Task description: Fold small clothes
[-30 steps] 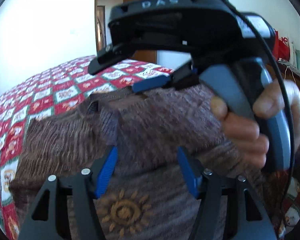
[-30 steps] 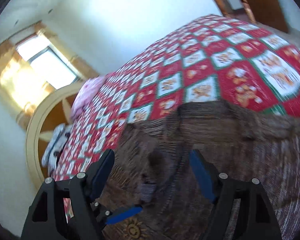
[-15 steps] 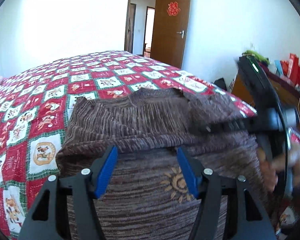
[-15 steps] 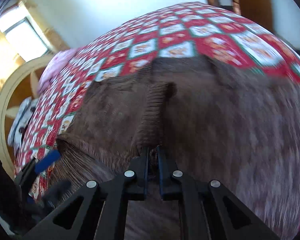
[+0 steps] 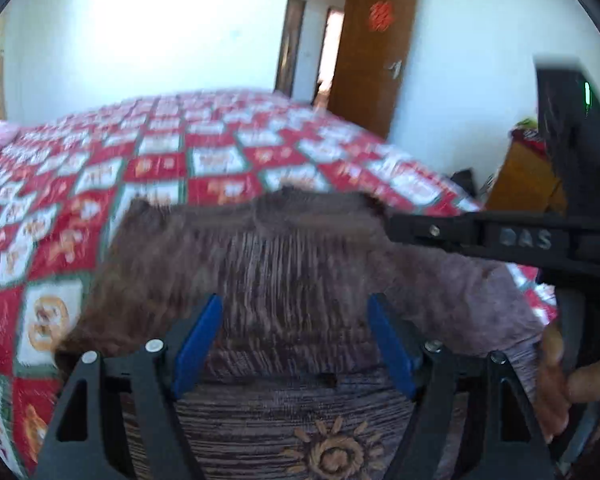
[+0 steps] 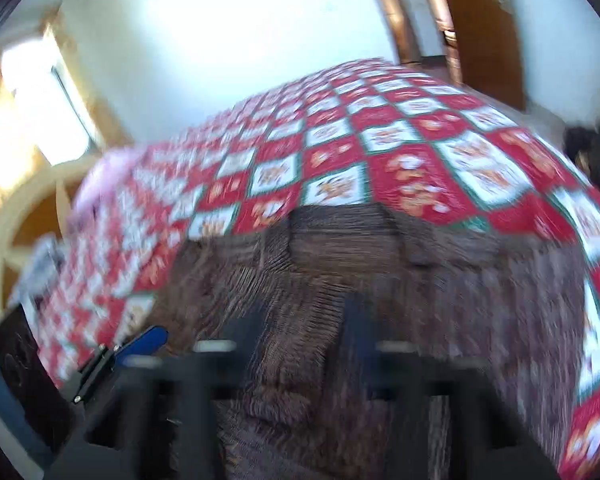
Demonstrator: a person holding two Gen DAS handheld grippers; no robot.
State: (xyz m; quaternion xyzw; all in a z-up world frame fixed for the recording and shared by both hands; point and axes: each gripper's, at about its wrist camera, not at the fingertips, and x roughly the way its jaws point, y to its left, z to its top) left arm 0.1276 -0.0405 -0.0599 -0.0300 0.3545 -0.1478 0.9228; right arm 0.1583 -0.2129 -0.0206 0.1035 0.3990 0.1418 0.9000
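A brown knitted sweater [image 5: 292, 264] with a sun motif [image 5: 332, 452] lies on the red patchwork bedspread [image 5: 80, 216]. My left gripper [image 5: 294, 340] hovers low over the sweater's middle. Its blue pads [image 5: 198, 344] stand wide apart, still opening, and press on nothing. In the left wrist view my right gripper [image 5: 394, 226] reaches in from the right to the sweater's far shoulder. Seen in its own blurred view, the right gripper [image 6: 302, 332] has its jaws parted and opening, with a ridge of sweater [image 6: 300, 312] running between them.
The bedspread [image 6: 420, 168] stretches far beyond the sweater. A pink pillow [image 6: 100, 176] lies at the bed's head by a bright window. A brown door [image 5: 372, 52] stands open behind the bed. A person's hand [image 5: 556, 384] holds the right gripper.
The right gripper closed on a fold of the sweater, and its jaws have now parted again. The left gripper's jaws have widened, and its view has swung across the sweater.
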